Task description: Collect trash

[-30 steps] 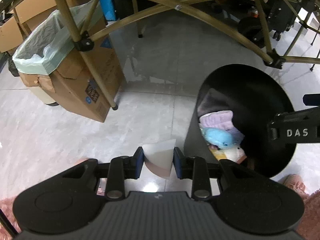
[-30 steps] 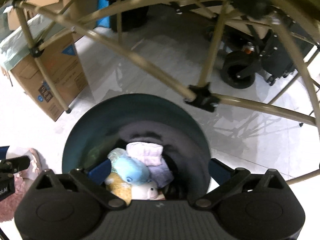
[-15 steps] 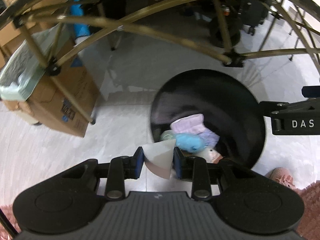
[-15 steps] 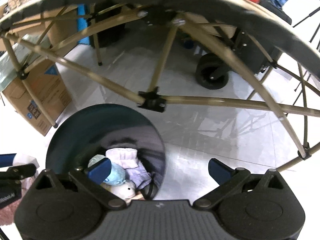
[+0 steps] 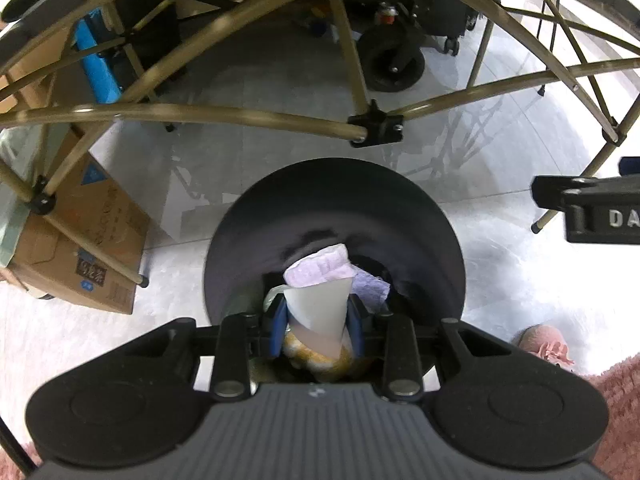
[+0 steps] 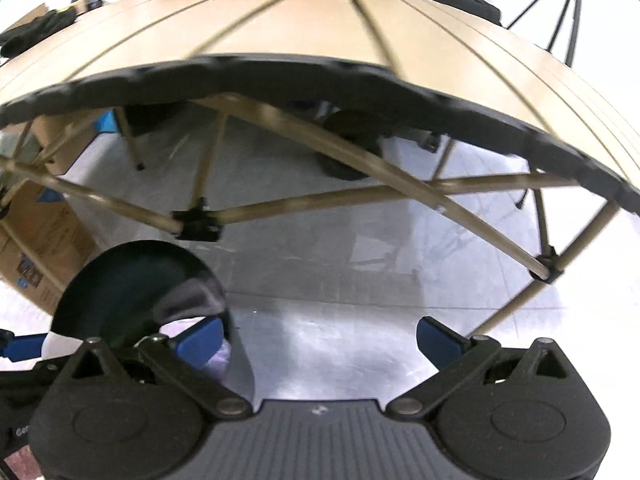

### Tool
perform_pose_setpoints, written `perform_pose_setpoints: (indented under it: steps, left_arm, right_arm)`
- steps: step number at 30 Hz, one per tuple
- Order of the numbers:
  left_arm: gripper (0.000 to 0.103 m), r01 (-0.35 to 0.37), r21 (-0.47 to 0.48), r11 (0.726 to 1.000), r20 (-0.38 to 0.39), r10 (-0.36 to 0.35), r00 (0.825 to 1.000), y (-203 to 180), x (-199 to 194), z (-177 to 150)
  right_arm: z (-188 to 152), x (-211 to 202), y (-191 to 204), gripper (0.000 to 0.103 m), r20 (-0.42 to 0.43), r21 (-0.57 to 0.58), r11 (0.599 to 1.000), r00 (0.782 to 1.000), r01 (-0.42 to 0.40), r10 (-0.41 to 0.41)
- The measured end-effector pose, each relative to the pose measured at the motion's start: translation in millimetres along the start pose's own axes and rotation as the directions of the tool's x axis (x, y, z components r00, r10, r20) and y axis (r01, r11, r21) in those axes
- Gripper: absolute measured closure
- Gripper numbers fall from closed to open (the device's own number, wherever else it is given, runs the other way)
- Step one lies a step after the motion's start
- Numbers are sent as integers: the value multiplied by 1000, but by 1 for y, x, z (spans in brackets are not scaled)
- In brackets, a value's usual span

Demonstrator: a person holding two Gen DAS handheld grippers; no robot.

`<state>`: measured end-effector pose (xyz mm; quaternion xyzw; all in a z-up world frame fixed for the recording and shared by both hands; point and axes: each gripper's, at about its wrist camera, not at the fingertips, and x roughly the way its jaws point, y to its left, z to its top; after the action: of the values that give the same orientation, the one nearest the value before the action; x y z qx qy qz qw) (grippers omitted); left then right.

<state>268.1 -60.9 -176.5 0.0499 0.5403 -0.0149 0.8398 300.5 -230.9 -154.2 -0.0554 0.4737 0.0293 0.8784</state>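
Directly above the black round bin [image 5: 334, 216], the left gripper [image 5: 316, 322] was clamped on a white scrap of paper [image 5: 320, 308], its blue pads pressing both sides. Inside the bin lay a lilac cloth [image 5: 320, 268] and a yellow-and-white soft item [image 5: 316, 354]. The right gripper [image 6: 318, 338] stood wide apart with nothing between its pads, over bare floor beside the bin [image 6: 132, 280], below the folding table [image 6: 320, 28].

The bin [image 5: 334, 216] stands on the floor [image 5: 256, 168] before the counter [image 6: 320, 32], with cloths [image 5: 320, 268] inside it. A cardboard box [image 5: 92, 240] sits to its left. A paper scrap [image 5: 320, 308] hangs directly over the bin's mouth.
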Motion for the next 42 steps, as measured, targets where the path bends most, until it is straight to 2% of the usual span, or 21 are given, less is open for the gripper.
perform_pose_setpoints:
  steps: [10, 16, 25, 26, 28, 30, 31, 32, 33, 37, 42]
  left_arm:
    - [72, 8, 21, 1000, -60, -6, 998, -24, 32, 14]
    - [72, -24, 14, 1000, -89, 25, 996, -28, 53, 17]
    - [70, -33, -5, 999, -147, 32, 989, -28, 72, 18]
    - [67, -34, -6, 999, -152, 33, 988, -27, 73, 18]
    - [54, -50, -8, 999, -171, 48, 984, -26, 75, 17]
    - [23, -56, -22, 998, -184, 51, 982, -24, 76, 17]
    - [16, -56, -28, 998, -187, 50, 981, -22, 76, 17]
    - [4, -60, -36, 998, -191, 52, 980, -21, 76, 17]
    - [0, -65, -45, 997, -195, 55, 979, -20, 75, 18]
    - [0, -74, -57, 996, -235, 58, 970, -16, 78, 18]
    - [0, -81, -58, 995, -245, 65, 967, -13, 78, 18]
  right_arm:
    - [-7, -2, -21, 0, 3, 49, 998, 999, 38, -39]
    - [-8, 1, -23, 0, -6, 61, 997, 999, 47, -47]
    - [-10, 3, -24, 0, -16, 54, 997, 999, 47, -47]
    - [-9, 3, -23, 0, -15, 53, 997, 999, 47, -46]
    - [-10, 3, -22, 0, -15, 50, 998, 999, 45, -44]
    - [-10, 4, -22, 0, -16, 47, 998, 999, 44, -43]
    - [-10, 4, -21, 0, -16, 46, 998, 999, 43, -43]
    - [-9, 4, -21, 0, -16, 45, 998, 999, 43, -42]
    - [-9, 4, -21, 0, -16, 45, 998, 999, 43, -42]
    - [-9, 5, -18, 0, -17, 40, 998, 999, 41, -41]
    - [-8, 6, -14, 0, -18, 28, 999, 999, 35, -35]
